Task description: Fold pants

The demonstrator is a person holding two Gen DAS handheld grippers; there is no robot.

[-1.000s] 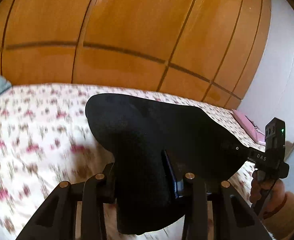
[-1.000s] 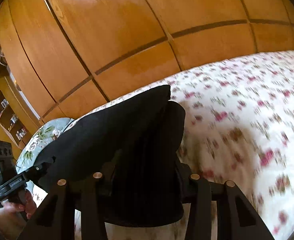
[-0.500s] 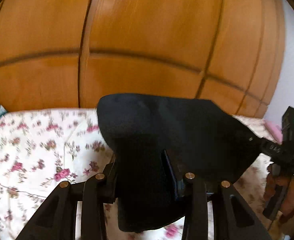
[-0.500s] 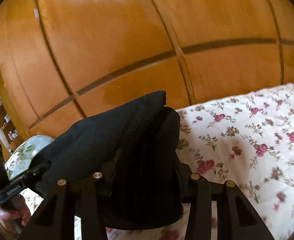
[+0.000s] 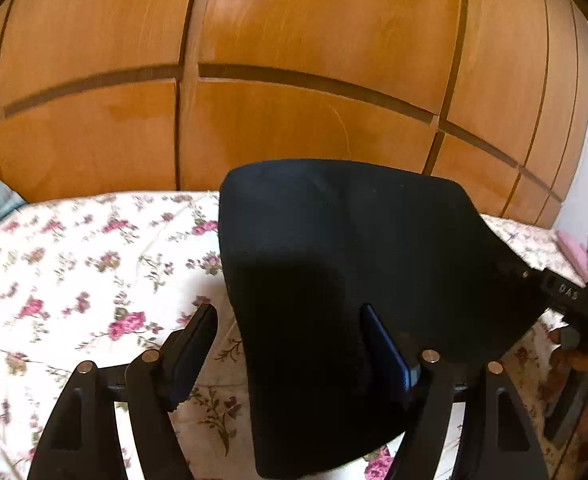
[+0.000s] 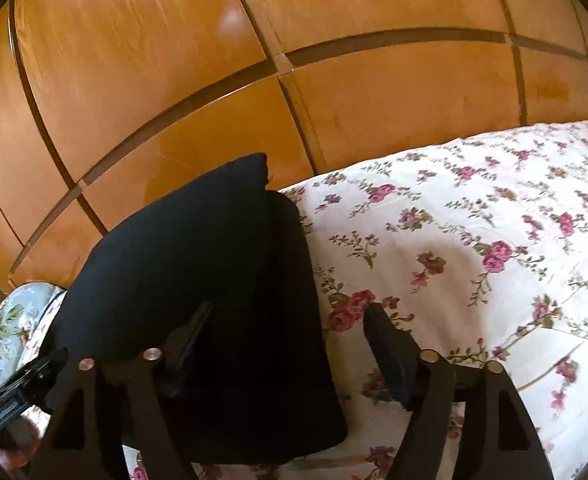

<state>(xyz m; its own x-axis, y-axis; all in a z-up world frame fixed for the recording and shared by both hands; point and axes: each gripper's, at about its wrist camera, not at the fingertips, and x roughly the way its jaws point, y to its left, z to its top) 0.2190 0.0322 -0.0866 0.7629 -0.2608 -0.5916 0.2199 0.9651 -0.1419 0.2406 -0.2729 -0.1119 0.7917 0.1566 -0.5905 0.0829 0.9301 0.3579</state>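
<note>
Opening jaws are recorded on both grippers. In the left wrist view, the left gripper (image 5: 285, 344) has its fingers spread; the black pants (image 5: 354, 280) rest against the right finger only, the left finger standing clear over the floral bedspread (image 5: 73, 280). In the right wrist view, the right gripper (image 6: 289, 340) is likewise parted — cloth against the left finger, the right finger free. The pants fill the lower centre of each frame (folded bundle, edges drooping). Wooden wardrobe doors (image 6: 374, 100) occupy the upper frame — a patterned pillow (image 6: 9, 320) sits lower left.
</note>
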